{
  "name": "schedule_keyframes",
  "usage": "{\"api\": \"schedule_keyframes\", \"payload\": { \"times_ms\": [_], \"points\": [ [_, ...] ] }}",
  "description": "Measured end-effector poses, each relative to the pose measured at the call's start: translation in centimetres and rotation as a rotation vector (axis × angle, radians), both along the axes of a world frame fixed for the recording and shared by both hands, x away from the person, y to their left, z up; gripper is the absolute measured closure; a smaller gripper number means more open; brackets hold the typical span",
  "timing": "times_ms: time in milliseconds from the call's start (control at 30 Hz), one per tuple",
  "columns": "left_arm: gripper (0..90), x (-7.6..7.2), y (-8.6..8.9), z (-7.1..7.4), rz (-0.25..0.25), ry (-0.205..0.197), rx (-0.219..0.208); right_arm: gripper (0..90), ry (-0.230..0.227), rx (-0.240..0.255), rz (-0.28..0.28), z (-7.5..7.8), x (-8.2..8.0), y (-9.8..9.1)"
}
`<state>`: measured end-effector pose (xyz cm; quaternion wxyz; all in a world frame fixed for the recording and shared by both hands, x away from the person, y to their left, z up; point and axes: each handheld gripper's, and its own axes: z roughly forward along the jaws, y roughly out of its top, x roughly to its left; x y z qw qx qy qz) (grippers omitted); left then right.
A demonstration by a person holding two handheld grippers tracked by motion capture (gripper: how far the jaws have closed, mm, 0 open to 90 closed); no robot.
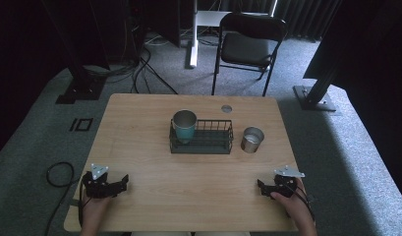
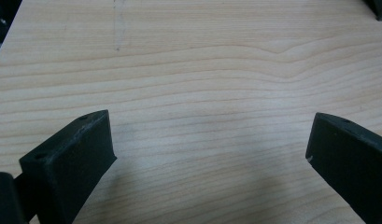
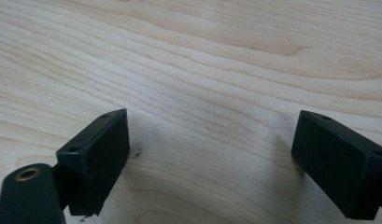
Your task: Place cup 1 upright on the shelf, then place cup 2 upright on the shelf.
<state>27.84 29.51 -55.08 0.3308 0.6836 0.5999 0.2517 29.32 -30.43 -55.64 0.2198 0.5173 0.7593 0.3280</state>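
A teal metal cup (image 1: 184, 126) stands upright in the left end of a black wire basket (image 1: 213, 140) at the middle of the wooden table (image 1: 139, 147). To the basket's right a silver metal cup (image 1: 251, 139) stands on the table. My left gripper (image 1: 121, 183) rests at the near left edge, held by a hand, its jaws open over bare wood (image 2: 209, 140). At the near right edge my right gripper (image 1: 261, 186) is also open above bare wood (image 3: 212, 140). Nothing lies between either pair of jaws.
A small round grommet (image 1: 226, 108) sits in the table near its far edge. Beyond the table stand a black folding chair (image 1: 247, 46) and a white stand leg (image 1: 192, 49). Cables (image 1: 58, 172) lie on the grey carpet at the left.
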Motion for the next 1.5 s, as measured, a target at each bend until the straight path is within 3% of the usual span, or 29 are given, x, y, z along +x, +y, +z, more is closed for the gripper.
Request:
{"api": "schedule_keyframes", "payload": {
  "times_ms": [133, 233, 1267, 1400, 1500],
  "points": [
    [1.7, 0.32, -0.02, -0.12, 0.022, 0.037, 0.021, 11.1, 0.0, 0.0, 0.0, 0.0, 0.0, 0.0],
    [1.7, 0.56, -0.35, -0.26, 0.026, 0.077, 0.084, 11.1, 0.001, 0.0, 0.001, 0.0, 0.0, -0.01],
    [2.2, 0.71, -0.06, -0.29, 0.01, 0.086, 0.071, 11.1, 0.003, 0.0, 0.0, 0.04, 0.01, 0.01],
    [2.2, 0.72, -0.06, -0.28, 0.01, 0.086, 0.071, 11.1, 0.002, 0.032, -0.01, 0.09, 0.22, 0.1],
    [2.2, 0.71, -0.06, -0.28, 0.009, 0.086, 0.071, 11.1, 0.001, 0.026, -0.004, 0.15, 0.32, 0.31]
  ]
}}
